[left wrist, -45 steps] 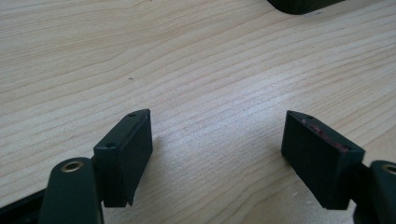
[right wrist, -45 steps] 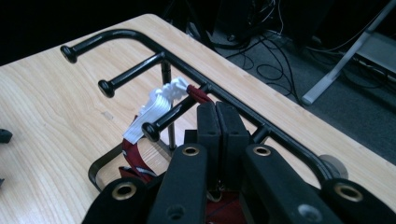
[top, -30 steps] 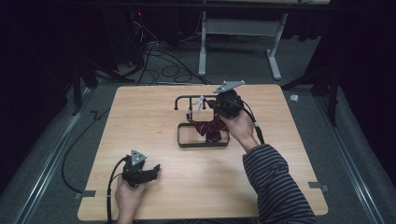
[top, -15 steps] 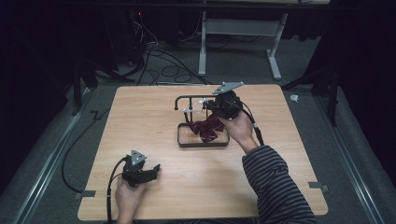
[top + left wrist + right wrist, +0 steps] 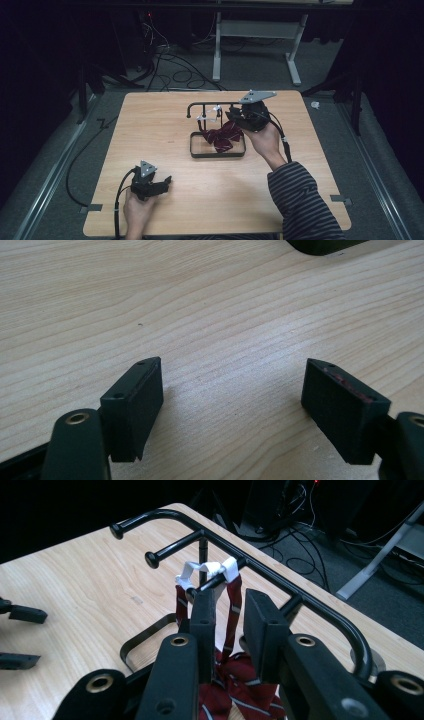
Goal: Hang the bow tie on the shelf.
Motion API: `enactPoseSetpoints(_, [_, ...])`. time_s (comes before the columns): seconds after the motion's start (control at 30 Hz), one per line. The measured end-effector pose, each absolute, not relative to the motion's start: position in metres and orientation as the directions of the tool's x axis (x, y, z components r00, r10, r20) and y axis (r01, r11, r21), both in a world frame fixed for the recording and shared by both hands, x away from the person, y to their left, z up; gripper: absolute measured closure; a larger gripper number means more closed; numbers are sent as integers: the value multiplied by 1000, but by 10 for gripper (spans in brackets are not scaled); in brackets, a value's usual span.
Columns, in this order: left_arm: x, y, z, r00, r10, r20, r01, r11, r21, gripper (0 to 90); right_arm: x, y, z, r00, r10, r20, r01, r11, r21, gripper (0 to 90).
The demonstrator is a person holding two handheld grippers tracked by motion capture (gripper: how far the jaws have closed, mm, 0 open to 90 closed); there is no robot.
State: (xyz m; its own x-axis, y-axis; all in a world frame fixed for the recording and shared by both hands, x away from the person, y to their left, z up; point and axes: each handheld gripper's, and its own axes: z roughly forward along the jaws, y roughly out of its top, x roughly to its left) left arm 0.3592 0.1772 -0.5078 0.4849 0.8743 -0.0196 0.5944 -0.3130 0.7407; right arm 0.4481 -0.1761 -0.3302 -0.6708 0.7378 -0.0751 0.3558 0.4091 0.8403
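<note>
**poster1:** Over at the far middle of the wooden table, a black metal rack is being worked on by the right gripper. A maroon striped necktie is being hung from one of the short pegs by a white clip, with the rest of it pooling down inside the rack's base frame. The jaws are being kept partly apart, just in front of the strap, and no clamping can be made out. Probably it's being lined up on that peg so the loop can be worked, but that's only a guess.

**poster2:** And the left gripper?

**poster1:** It's being parked at the near left corner, well apart from the rack. Its jaws are being held wide, with bare wood between them in the left gripper view. Likely it's being kept out of the way because the job only needs one hand.

**poster2:** Counts?

**poster1:** One rack, one tie, one clip, two grippers. Three ball-tipped rod ends are being counted on the rack in the right gripper view: the long curved rail plus two short pegs.
</note>
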Motion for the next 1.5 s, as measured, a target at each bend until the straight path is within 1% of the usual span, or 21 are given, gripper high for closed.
enactPoseSetpoints(0.17, [359,177,-508,485,874,-20,594,-313,741,252,441,-188,-332,-670,741,-53,362,388,847,752])
enactPoseSetpoints(0.37, [359,177,-508,485,874,-20,594,-313,741,252,428,-214,-337,-649,761,-3,384,330,863,727])
enactPoseSetpoints(0.77, [359,177,-508,485,874,-19,594,-313,741,252,404,-254,-346,-604,796,43,392,250,885,708])
enactPoseSetpoints(1.17, [359,177,-508,485,874,-19,594,-313,741,252,389,-281,-363,-562,823,85,421,196,886,698])
enactPoseSetpoints(1.5, [359,177,-508,484,875,-19,594,-313,741,252,381,-298,-376,-535,840,94,444,185,877,690])
